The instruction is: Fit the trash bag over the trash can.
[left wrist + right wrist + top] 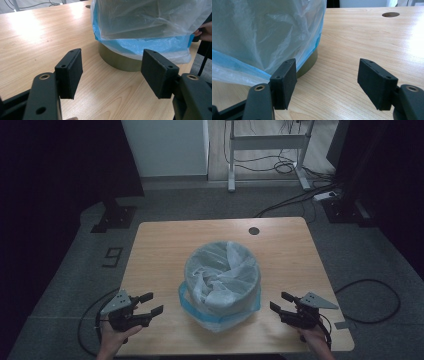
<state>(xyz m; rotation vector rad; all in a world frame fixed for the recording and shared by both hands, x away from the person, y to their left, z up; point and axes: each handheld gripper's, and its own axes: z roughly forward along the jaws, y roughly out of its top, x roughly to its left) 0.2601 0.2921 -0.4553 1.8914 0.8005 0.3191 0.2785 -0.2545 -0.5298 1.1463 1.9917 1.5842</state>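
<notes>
- The bin (222, 280), a round olive-walled tub, is standing near the middle of the table (160, 245), towards the person's edge, and every place below is being given from it
- The liner bag (220, 312), thin and translucent with a blue band, is hanging over the bin's rim and down its outer wall, bunching loosely inside the bin; judging by this slack, a pull on one side alone is likely to be dragging the film off the rim on the other side, or tipping the light bin
- The left gripper (152, 304) is hovering to the left of the bin, apart from it, its jaws standing well apart with nothing between them; closing from here, it is risking a grip on air or only on the film's edge, which could be tearing
- The right gripper (280, 302) is hovering to the right of the bin, its jaws likewise parted wide and holding nothing; its near jaw is sitting just beside the hanging film, so a careless advance could be snagging it
- The high view is showing the bin's open top and both grippers flanking it, which the gripper views are not giving
- The left gripper view is showing the bin's bare olive wall (120, 62) below the bag's hem, and the other hand's fingers (203, 32) beyond the bin
- The right gripper view is showing the round cable hole (390, 14) in the table far behind the bin
</notes>
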